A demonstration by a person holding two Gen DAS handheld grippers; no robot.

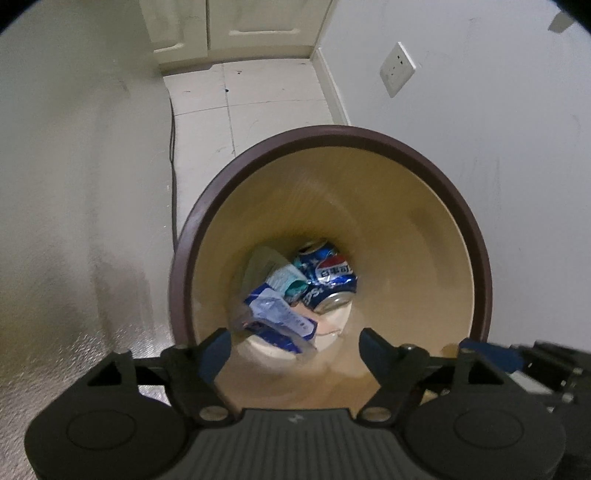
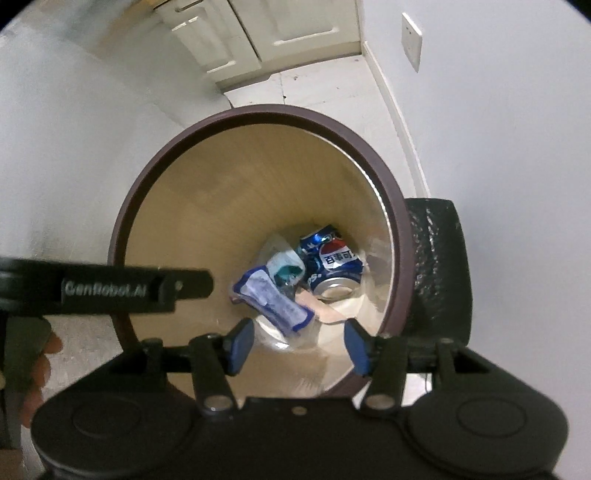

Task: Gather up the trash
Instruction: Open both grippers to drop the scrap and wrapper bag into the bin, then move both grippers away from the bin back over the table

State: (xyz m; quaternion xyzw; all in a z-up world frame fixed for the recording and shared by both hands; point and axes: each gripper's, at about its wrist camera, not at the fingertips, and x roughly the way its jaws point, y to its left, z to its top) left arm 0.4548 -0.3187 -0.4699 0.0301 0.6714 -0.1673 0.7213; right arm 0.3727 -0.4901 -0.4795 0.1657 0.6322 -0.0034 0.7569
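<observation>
A round bin with a brown rim (image 1: 332, 131) (image 2: 258, 110) and beige inner wall stands on the floor below both grippers. At its bottom lie crushed blue Pepsi cans (image 1: 332, 273) (image 2: 340, 258), a blue-and-white wrapper (image 1: 280, 314) (image 2: 273, 295), a teal-and-white packet (image 1: 290, 280) (image 2: 286, 267) and some clear plastic. My left gripper (image 1: 295, 336) hangs over the bin's mouth, open, with nothing between its blue pads. My right gripper (image 2: 297, 326) is also open and empty above the bin. In the right wrist view, the left gripper's black body (image 2: 110, 288) crosses the bin's left rim, with a hand (image 2: 37, 369) behind it.
The bin sits close to a white wall with an outlet (image 1: 397, 68) (image 2: 412, 37). Cream cabinet doors (image 1: 240, 26) close off the far end of the pale tiled floor. A black cable (image 1: 173, 166) runs along the left side. A black textured object (image 2: 439, 266) stands right of the bin.
</observation>
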